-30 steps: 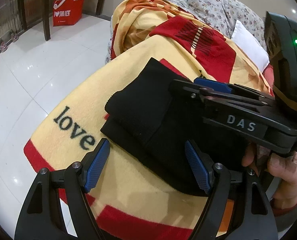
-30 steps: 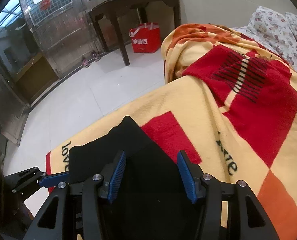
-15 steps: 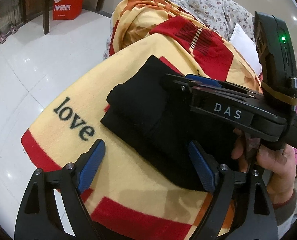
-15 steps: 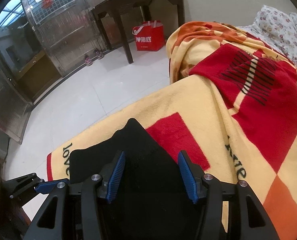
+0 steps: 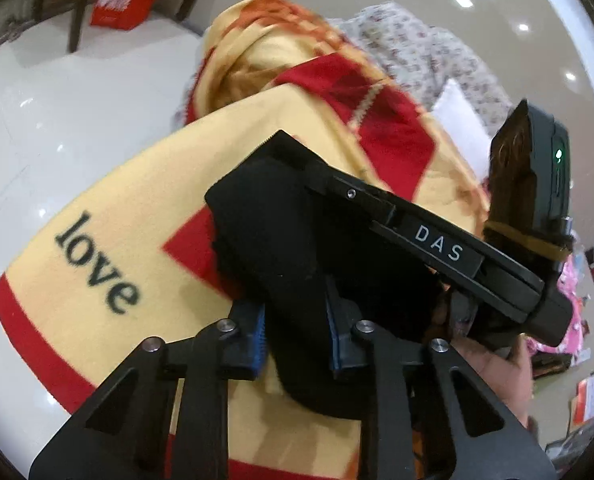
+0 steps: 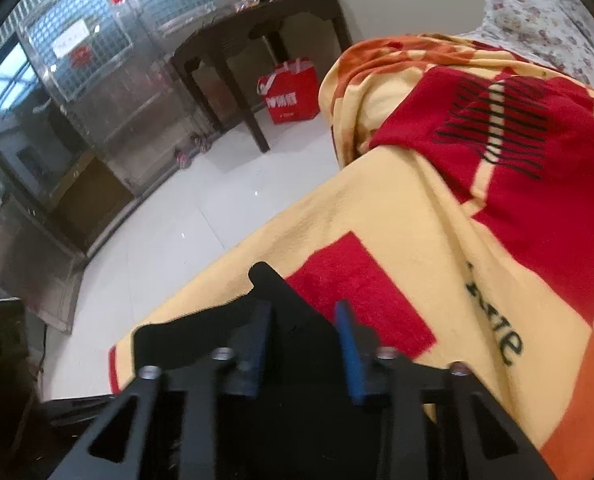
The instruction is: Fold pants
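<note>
Gripping the black pants [image 5: 281, 236] from two sides, both tools work on one folded bundle that lies on the yellow-and-red blanket [image 5: 137, 200], close to the blanket's near corner, where the printed word "love" [image 5: 95, 264] runs along the edge above the white floor [image 5: 37, 120].

The left gripper [image 5: 295, 332] has its blue pads drawn in against a thick roll of the fabric, so its jaws pinch the near end of the bundle. That hold looks meant to keep the layers stacked while the cloth is shifted.

In the right wrist view, the right gripper [image 6: 303, 340] likewise has dark cloth between its blue pads, with a folded corner of the pants [image 6: 263, 276] poking up past them. Its jaws are narrowed onto the fabric, though motion blur hides how firmly they bite. From the left wrist view its black body crosses above the bundle, held by the person's right hand [image 5: 493, 364].

Holding the two ends at once probably lets the person lift or turn the bundle without it unrolling. The pants already look folded into a compact stack, so the task seems near its end. The soft blanket gives under the load, which may let the lower layer drag and slip loose.
</note>
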A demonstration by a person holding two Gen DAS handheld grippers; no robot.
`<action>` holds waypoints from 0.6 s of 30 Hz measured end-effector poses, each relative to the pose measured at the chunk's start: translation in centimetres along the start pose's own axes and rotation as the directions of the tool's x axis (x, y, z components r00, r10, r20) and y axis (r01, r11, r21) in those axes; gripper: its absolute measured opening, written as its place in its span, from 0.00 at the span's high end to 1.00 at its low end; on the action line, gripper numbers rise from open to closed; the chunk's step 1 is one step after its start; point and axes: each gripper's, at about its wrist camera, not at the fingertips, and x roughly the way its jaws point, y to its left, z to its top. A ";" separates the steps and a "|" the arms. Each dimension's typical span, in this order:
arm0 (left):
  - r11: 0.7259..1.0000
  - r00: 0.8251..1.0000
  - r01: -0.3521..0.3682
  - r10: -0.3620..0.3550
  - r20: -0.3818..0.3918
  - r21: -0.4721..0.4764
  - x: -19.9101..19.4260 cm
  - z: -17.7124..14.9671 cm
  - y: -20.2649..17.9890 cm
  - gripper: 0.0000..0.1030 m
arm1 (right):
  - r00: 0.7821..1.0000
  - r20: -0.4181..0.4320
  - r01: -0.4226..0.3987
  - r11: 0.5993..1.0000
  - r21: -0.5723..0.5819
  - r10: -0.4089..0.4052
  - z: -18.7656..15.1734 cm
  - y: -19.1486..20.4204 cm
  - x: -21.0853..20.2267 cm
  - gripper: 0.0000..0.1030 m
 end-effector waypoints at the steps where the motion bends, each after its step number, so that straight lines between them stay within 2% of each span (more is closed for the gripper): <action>1: 1.000 1.000 0.006 -0.007 0.024 0.028 -0.6 0.0 -0.7 0.80 | 1.000 0.025 -0.010 1.000 0.011 0.010 0.0 0.0 -0.9 0.83; 5: 0.979 0.991 0.042 -0.066 0.119 0.199 -3.8 -1.1 -5.4 0.81 | 0.984 0.165 -0.069 0.997 0.045 0.060 -0.4 0.0 -6.9 0.85; 7: 0.956 0.983 0.067 -0.112 0.143 0.287 -5.1 -2.0 -7.8 0.81 | 0.964 0.253 -0.100 0.992 0.077 0.078 -1.3 -0.5 -11.2 0.85; 8: 0.934 0.979 0.081 -0.140 0.149 0.347 -5.6 -3.0 -9.5 0.81 | 0.953 0.295 -0.105 0.989 0.103 0.070 -2.1 -1.0 -13.3 0.83; 9: 0.919 0.976 0.087 -0.155 0.151 0.384 -5.8 -3.6 -10.6 0.81 | 0.937 0.345 -0.102 0.984 0.143 0.047 -3.2 -1.7 -15.9 0.79; 11: 0.878 0.972 0.072 -0.168 0.163 0.472 -5.9 -5.6 -12.9 0.81 | 0.916 0.399 -0.062 0.969 0.238 -0.039 -5.6 -3.1 -19.6 0.51; 13: 0.828 0.972 0.039 -0.161 0.171 0.559 -5.2 -8.2 -15.0 0.81 | 0.893 0.444 -0.089 0.936 0.340 -0.077 -8.5 -4.9 -23.1 0.45; 15: 0.785 0.982 0.045 -0.150 0.119 0.618 -3.3 -10.8 -16.6 0.81 | 0.868 0.489 -0.156 0.888 0.433 -0.086 -11.4 -6.6 -25.8 0.41; 16: 0.772 0.985 0.050 -0.144 0.097 0.633 -2.5 -11.7 -17.0 0.81 | 0.851 0.515 -0.187 0.858 0.478 -0.102 -13.1 -7.3 -27.0 0.36; 18: 0.744 0.991 0.042 -0.116 0.067 0.667 -0.7 -13.7 -18.1 0.81 | 0.825 0.554 -0.236 0.824 0.515 -0.110 -15.5 -8.1 -28.4 0.32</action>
